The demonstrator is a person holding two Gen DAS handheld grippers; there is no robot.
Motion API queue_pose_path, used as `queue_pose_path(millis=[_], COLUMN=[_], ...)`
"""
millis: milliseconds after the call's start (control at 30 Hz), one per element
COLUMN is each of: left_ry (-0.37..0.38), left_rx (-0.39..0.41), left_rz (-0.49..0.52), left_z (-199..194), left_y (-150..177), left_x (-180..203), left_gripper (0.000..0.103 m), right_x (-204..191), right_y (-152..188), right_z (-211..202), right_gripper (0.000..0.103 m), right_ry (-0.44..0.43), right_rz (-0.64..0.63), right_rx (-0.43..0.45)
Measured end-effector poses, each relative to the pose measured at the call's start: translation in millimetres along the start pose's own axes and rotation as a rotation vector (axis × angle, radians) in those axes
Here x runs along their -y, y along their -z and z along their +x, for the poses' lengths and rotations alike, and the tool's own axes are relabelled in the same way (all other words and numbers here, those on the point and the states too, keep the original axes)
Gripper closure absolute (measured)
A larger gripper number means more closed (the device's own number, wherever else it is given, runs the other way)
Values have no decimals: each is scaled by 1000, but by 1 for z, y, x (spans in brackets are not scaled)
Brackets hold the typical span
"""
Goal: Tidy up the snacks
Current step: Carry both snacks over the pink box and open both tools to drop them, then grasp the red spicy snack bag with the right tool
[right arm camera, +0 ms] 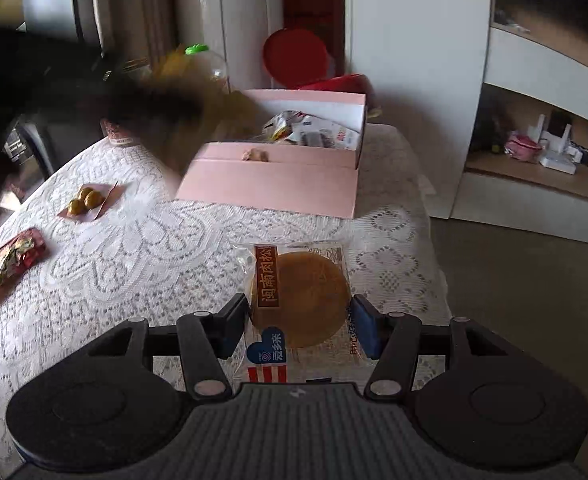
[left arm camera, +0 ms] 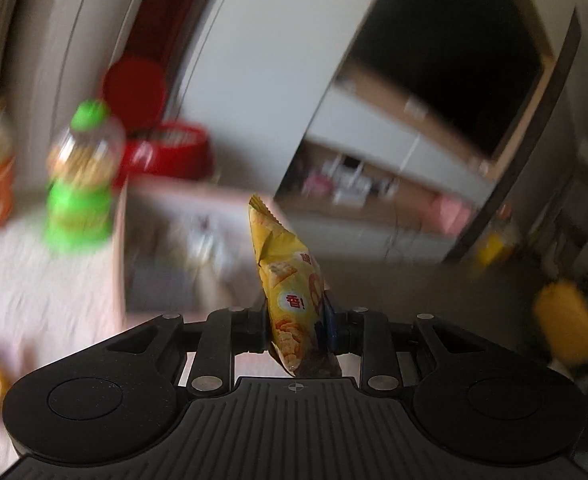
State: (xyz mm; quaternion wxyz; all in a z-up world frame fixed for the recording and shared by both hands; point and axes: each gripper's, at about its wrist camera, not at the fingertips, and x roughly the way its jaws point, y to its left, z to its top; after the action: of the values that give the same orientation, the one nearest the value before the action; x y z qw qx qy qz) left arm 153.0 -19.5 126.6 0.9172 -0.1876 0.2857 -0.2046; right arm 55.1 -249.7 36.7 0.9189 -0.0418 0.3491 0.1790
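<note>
My left gripper (left arm camera: pixel 297 328) is shut on a yellow snack packet (left arm camera: pixel 290 280) and holds it upright in the air near the pink box (left arm camera: pixel 166 248); this view is blurred by motion. My right gripper (right arm camera: pixel 299 326) has its jaws on both sides of a round pastry in a clear wrapper (right arm camera: pixel 299 296), held just above the lace tablecloth. The pink box (right arm camera: pixel 278 180) sits open at the far side of the table with several snack packets (right arm camera: pixel 313 130) inside. The left arm passes as a dark blur (right arm camera: pixel 94 92) across the right wrist view.
A small pink tray with yellow-green sweets (right arm camera: pixel 88 200) and a red wrapped snack (right arm camera: pixel 10 264) lie on the left of the table. A green-capped bottle (left arm camera: pixel 82 176) and a red container (left arm camera: pixel 162 148) stand behind the box. The table's right edge (right arm camera: pixel 433 240) drops to the floor.
</note>
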Motion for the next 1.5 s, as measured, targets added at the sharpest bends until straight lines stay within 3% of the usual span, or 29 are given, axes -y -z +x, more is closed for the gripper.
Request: queue_pose_path(millis=[67,200,300,533,600,733,833,900,1000,1200,1300,1400,1500], left_ry=[32,-137,-145,-141,-167,-268,-306,-351,-415,-468,-522,-592,-683], left_rx=[26,-10,-40,-206,-197,-131,-106,-89,-32,2,19,54,87], left_rz=[-20,-21,-33,-37,-13,26,-4,-39,-72,-140,-161,-154,-199], left_z=[22,71,70,29,5,-39,-59,-73,-101,-151,-173,-197,-223], left_y=[-24,-39,-25,19,35,52,53,55,61,89,102,113,119], left_x=[-1,-7,-11,-39,-48,-63,-80,-86,-100,-127,-137,-144,-158], left_gripper=[68,68,68,69,69,69,69,69,69,69,69,69,69], right_x=[2,4,0,-5,-9,-18,-26,-30,-32,-63,-100,-142,-196], right_y=[-2,-5,-5,-24,-38,-97,-150,-176,-192,-172,-156,-129,-97], right_z=[4,13,13,13,10,14,35,54,74,68,65,69,75], right_gripper=[47,47,47,47,47,47,47,39,38,37,35,35,35], right_ry=[6,-13,22,20,21,81,137,129,46,-107,-216,-331,-344], right_rz=[29,79,47,40,20,-17,-63,-97,-51,-36,-67,-87,-141], right_rx=[12,-8,-6,10,30,133,215,192,120,70,27,-75,-195])
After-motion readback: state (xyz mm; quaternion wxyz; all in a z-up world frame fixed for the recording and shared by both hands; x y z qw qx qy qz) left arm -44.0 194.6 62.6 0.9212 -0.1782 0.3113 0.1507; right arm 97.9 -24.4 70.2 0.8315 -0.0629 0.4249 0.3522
